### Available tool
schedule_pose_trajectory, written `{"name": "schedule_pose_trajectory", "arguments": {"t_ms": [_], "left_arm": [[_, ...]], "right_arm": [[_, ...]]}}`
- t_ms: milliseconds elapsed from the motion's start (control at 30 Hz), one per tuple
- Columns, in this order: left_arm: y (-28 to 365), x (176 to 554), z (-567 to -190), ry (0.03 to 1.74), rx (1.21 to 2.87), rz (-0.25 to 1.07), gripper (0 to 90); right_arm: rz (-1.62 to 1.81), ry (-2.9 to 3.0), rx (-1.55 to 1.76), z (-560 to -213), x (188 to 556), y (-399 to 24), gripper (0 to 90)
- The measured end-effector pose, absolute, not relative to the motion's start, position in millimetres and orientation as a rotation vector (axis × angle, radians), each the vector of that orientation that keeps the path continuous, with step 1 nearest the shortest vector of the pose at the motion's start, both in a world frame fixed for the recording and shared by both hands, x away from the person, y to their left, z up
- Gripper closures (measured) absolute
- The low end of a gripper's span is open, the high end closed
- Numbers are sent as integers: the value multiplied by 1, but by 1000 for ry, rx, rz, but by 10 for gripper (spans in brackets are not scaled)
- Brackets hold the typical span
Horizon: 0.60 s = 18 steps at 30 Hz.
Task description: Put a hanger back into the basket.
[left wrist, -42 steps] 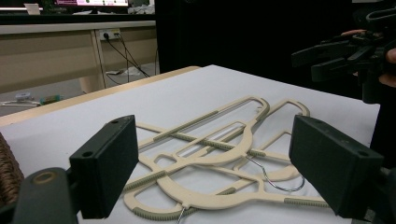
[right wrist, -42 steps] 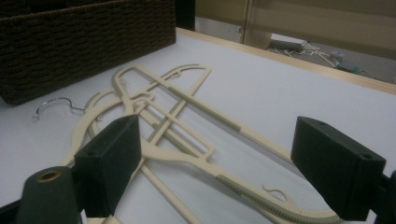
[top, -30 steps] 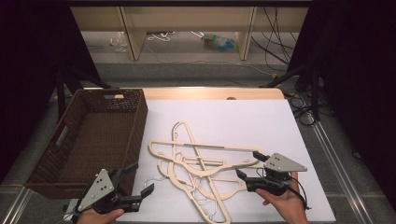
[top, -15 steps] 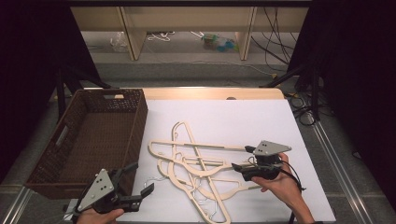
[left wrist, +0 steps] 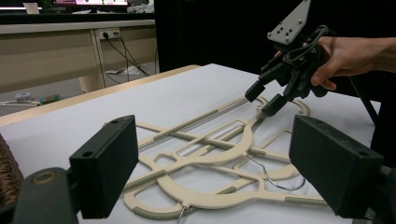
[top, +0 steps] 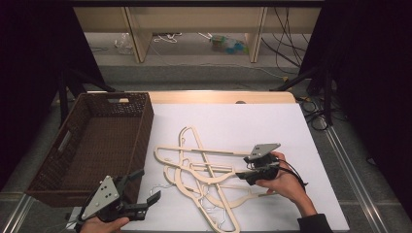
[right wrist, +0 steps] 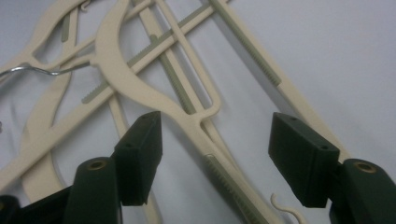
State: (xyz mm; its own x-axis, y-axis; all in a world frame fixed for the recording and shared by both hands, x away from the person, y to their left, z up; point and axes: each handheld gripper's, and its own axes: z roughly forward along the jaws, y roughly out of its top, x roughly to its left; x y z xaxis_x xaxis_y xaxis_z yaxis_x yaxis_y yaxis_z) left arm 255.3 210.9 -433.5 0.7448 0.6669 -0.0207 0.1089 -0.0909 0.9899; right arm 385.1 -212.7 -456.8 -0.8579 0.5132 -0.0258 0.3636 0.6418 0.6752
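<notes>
Several cream plastic hangers point(top: 204, 151) lie tangled in a pile on the white table cover point(top: 243, 121). My right gripper point(top: 243, 166) is at the pile's right side, tilted down, and its jaws have just been closing. One hanger arm point(right wrist: 205, 126) runs between the jaws, and the pads point(right wrist: 140, 154) stand clear of it on both sides. In the left gripper view the right gripper point(left wrist: 263, 99) hovers over the far hangers point(left wrist: 205, 158). My left gripper point(top: 145, 187) rests open near the front edge, left of the pile, with nothing between its pads point(left wrist: 105, 163).
A dark wicker basket point(top: 141, 145) stands at the table's left, close to the left gripper. Bare white cover lies behind and right of the pile. Beyond the table's wooden back edge point(top: 218, 97) are shelving and loose cables on the floor.
The right gripper has moved left and down onto the right side of the hanger pile, and its jaws have narrowed around a hanger arm. The left gripper has stayed put.
</notes>
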Motion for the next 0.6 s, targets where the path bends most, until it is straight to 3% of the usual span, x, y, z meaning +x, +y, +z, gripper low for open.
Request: {"name": "schedule_pose_trajectory", "arguments": {"t_ms": [600], "left_arm": [[211, 256, -433, 632, 1620, 523, 160]], "right_arm": [[854, 2799, 506, -472, 397, -201, 582]]}}
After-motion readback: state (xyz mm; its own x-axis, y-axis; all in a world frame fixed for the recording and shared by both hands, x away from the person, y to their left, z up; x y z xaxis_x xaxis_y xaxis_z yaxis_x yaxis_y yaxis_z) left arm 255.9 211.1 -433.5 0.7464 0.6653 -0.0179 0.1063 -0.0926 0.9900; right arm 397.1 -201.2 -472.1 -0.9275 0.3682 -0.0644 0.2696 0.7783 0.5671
